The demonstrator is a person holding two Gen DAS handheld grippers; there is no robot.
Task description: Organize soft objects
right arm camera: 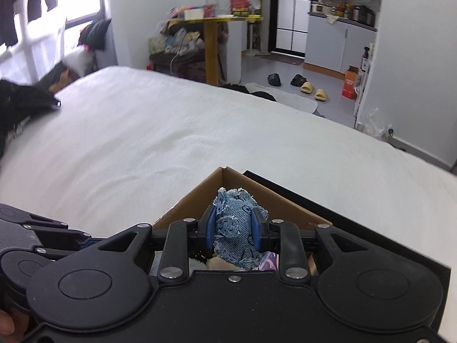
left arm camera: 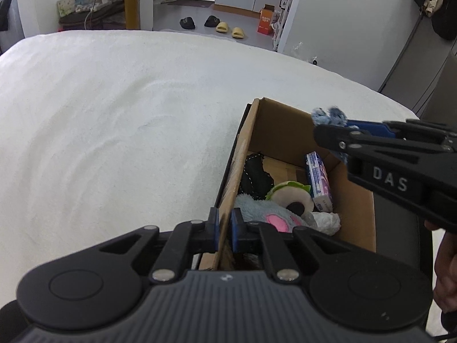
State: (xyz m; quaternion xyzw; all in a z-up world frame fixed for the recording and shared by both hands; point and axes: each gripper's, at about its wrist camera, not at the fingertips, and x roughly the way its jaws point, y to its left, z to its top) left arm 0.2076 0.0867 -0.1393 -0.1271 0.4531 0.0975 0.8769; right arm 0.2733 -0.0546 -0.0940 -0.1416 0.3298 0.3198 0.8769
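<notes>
An open cardboard box (left arm camera: pixel 288 131) stands on the white bed (left arm camera: pixel 114 120). My left gripper (left arm camera: pixel 225 230) is shut on the box's near left wall, pads pinching the cardboard edge. Inside lie a grey-blue plush with a pink patch (left arm camera: pixel 265 211), a round green-rimmed plush (left arm camera: pixel 294 197), a black stitched fabric piece (left arm camera: pixel 254 174), a small printed carton (left arm camera: pixel 318 181) and crumpled white tissue (left arm camera: pixel 325 220). My right gripper (right arm camera: pixel 233 230) is shut on a frayed denim cloth piece (right arm camera: pixel 234 228), held above the box (right arm camera: pixel 200 200). In the left wrist view that gripper (left arm camera: pixel 331 123) reaches over the box's right side with the denim (left arm camera: pixel 328 114).
The bed's white cover (right arm camera: pixel 171 143) spreads left and beyond the box. A dark garment (right arm camera: pixel 17 100) lies at the bed's far left corner. Slippers (left arm camera: pixel 231 30) and an orange carton (left arm camera: pixel 267 20) sit on the floor past the bed.
</notes>
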